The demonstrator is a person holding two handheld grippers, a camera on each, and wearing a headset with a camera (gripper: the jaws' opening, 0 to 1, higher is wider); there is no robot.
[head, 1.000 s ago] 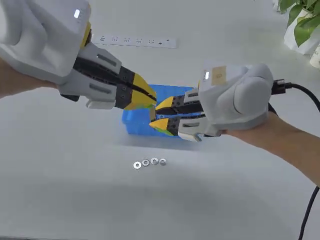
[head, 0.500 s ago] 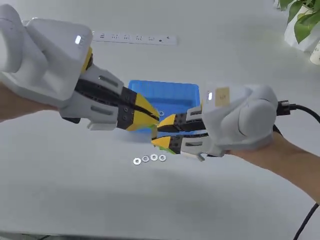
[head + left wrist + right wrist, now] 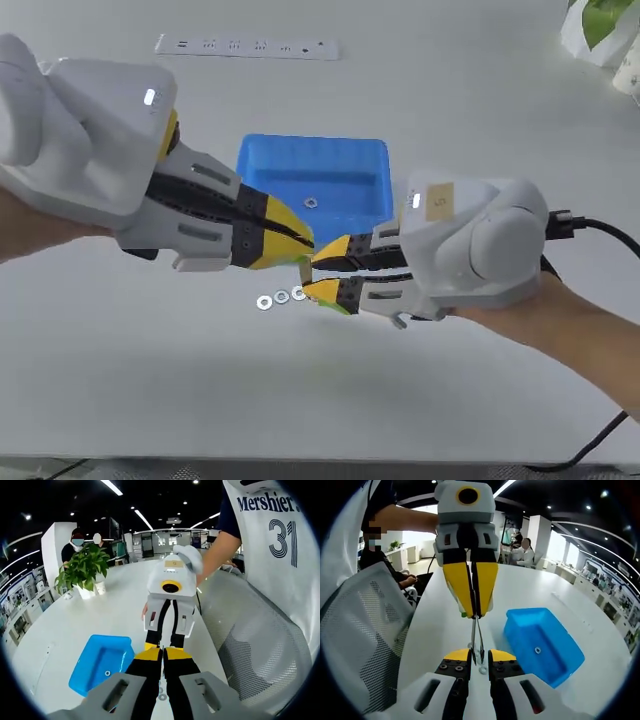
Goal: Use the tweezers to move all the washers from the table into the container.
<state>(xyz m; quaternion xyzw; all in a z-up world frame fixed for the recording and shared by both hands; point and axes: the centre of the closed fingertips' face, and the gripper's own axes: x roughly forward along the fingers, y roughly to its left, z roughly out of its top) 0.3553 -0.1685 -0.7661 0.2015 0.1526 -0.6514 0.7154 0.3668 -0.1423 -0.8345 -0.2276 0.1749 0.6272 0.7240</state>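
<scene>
Blue container [image 3: 345, 165] is holding one washer [image 3: 311, 203]. Left gripper [image 3: 303, 240] is pinching tweezers [image 3: 477, 630]; right gripper [image 3: 313, 274] is sitting with jaws spread around their tips, over washers [image 3: 281, 297] on counter [image 3: 300, 400], centre frame.

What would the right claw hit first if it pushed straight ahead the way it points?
The tweezers, whose tips already lie between the jaws of the right claw. Just behind them is the left claw, holding them and facing it head-on. The exact gap is unclear.
</scene>
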